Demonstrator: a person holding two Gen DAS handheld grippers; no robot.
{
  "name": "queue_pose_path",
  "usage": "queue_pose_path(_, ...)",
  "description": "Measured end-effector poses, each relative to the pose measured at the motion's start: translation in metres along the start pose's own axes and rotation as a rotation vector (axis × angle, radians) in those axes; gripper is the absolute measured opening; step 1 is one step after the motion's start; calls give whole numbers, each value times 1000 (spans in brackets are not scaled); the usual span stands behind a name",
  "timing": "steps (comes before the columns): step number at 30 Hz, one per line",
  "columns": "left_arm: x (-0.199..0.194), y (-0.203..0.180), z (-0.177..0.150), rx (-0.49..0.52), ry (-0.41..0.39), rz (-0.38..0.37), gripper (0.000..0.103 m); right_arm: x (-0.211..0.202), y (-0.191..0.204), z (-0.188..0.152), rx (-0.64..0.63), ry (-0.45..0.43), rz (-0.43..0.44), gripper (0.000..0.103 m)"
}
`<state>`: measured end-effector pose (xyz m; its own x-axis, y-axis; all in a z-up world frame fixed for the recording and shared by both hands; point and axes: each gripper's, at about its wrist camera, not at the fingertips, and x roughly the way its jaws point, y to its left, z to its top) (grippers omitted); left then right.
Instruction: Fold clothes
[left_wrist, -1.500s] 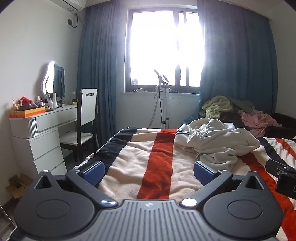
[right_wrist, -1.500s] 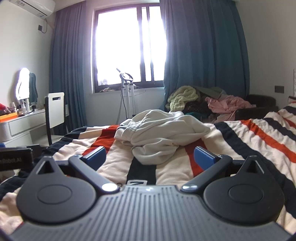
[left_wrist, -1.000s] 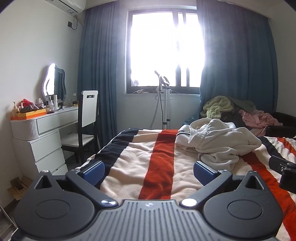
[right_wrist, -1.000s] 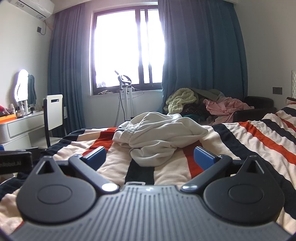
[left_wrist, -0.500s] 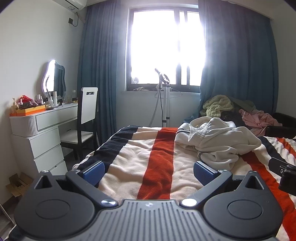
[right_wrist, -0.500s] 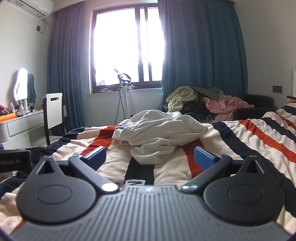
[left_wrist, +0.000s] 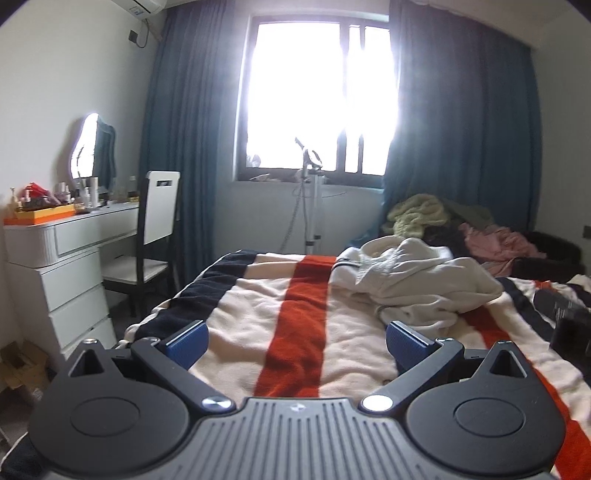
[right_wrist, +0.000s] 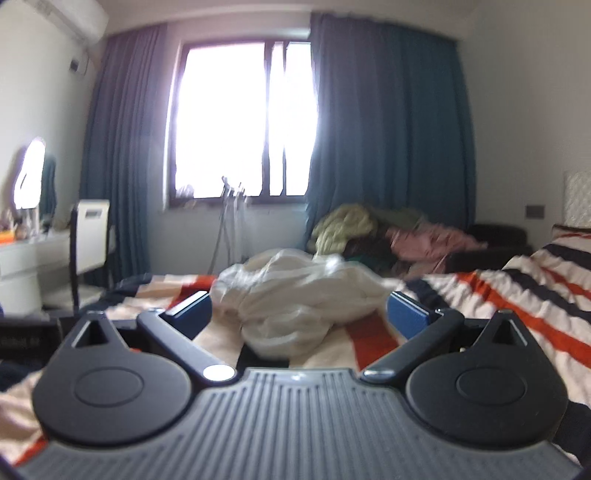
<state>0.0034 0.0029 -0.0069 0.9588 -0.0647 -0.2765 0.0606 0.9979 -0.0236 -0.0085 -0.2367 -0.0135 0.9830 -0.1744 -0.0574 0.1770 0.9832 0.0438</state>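
1. Moved closer to cream garment (right_wrist: 295, 295) vs 0.5 s ago; R view now blurred.
2. Right gripper (right_wrist: 298, 310) spread wide, empty, garment between fingers but not touched.
3. Left gripper (left_wrist: 295, 341) spread wide, empty, over striped blanket (left_wrist: 295, 332).
4. Garment crumpled in heap mid-bed.

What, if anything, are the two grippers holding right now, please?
Nothing. The left gripper and right gripper are both open and empty; the cream garment lies crumpled on the striped blanket, ungrasped.

Cream garment (left_wrist: 417, 280) on a blanket (left_wrist: 306, 332) striped cream, red and navy. Dark blue curtains (left_wrist: 458, 147). White dresser (left_wrist: 55, 266). Blue gripper pads (left_wrist: 186, 341).
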Motion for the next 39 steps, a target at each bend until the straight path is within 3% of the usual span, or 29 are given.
queue_pose_path(6,1,-5,4,-17,-14,-112,103,3,-20,9,124,-19,-26,103)
queue_pose_path(10,22,-3,24,-116,22,-108,103,19,-36,20,184,9,1,103)
queue_pose_path(15,91,-11,57,-156,161,-174,103,42,-60,45,343,-4,64,103)
queue_pose_path(19,168,-28,78,-148,289,-301,103,87,-80,56,384,35,99,103)
queue_pose_path(21,204,-34,78,-179,306,-372,103,127,-86,58,343,93,108,103)
queue_pose_path(26,319,-45,58,-215,323,-311,100,272,-72,57,144,277,118,103)
queue_pose_path(28,371,-41,53,-245,382,-266,93,337,-57,55,78,325,144,103)
queue_pose_path(29,395,-37,50,-278,406,-278,89,370,-46,56,47,337,185,102)
queue_pose_path(32,449,-18,41,-466,463,-317,84,462,-16,54,-54,381,240,82)
queue_pose_path(34,475,-16,35,-546,506,-349,84,514,6,48,-127,439,243,77)
queue_pose_path(37,504,-23,33,-585,536,-400,85,574,35,38,-241,476,186,74)
queue_pose_path(39,518,-25,33,-617,547,-416,82,599,38,32,-206,491,117,72)
